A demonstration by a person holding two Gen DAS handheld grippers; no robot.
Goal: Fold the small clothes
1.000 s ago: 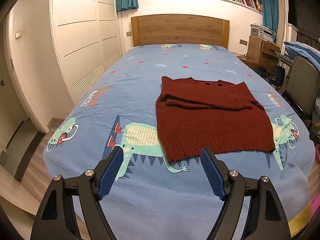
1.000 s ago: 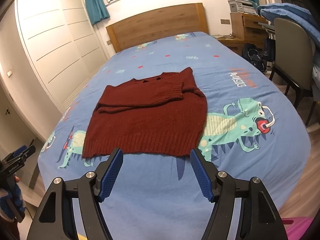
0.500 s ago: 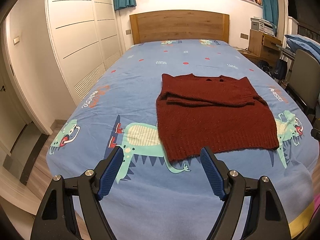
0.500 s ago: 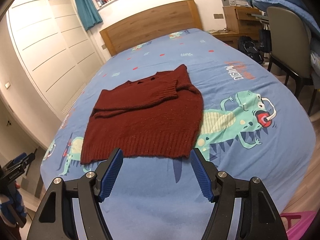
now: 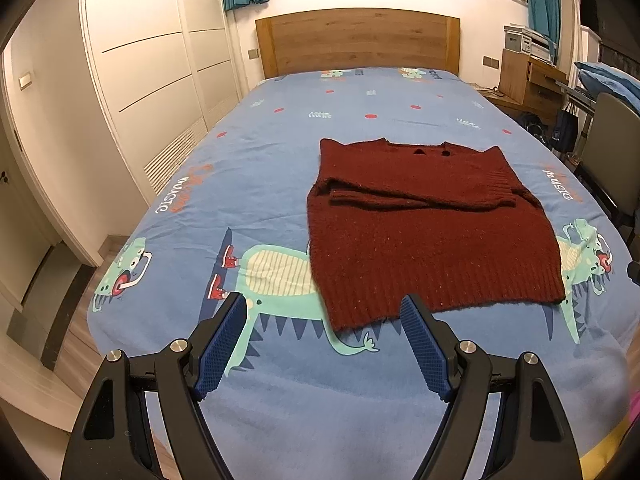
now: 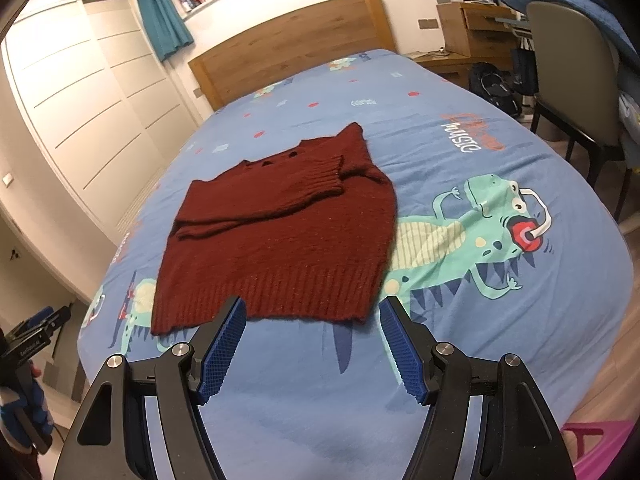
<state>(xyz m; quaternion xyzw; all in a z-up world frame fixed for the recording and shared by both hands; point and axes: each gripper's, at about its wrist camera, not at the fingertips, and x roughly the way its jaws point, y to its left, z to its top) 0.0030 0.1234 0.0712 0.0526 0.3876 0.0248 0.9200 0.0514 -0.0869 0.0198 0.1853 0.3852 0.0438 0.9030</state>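
A dark red knitted sweater [image 5: 432, 232] lies flat on the blue dinosaur-print bed [image 5: 280, 184], both sleeves folded across the chest, ribbed hem toward me. My left gripper [image 5: 326, 312] is open and empty, hovering just short of the hem's left corner. In the right wrist view the sweater [image 6: 280, 236] lies ahead; my right gripper [image 6: 312, 312] is open and empty, its fingertips just before the hem near its right part.
A wooden headboard [image 5: 356, 40] stands at the far end. White wardrobe doors [image 5: 152, 72] line the left. A grey chair [image 6: 576, 76] and a wooden desk [image 6: 472, 28] stand at the right of the bed. The left gripper shows at the right view's lower left [image 6: 28, 340].
Both grippers have drifted slightly; the sweater sits a little lower and closer in both views. The sweater itself has not moved. Both grippers stay open.
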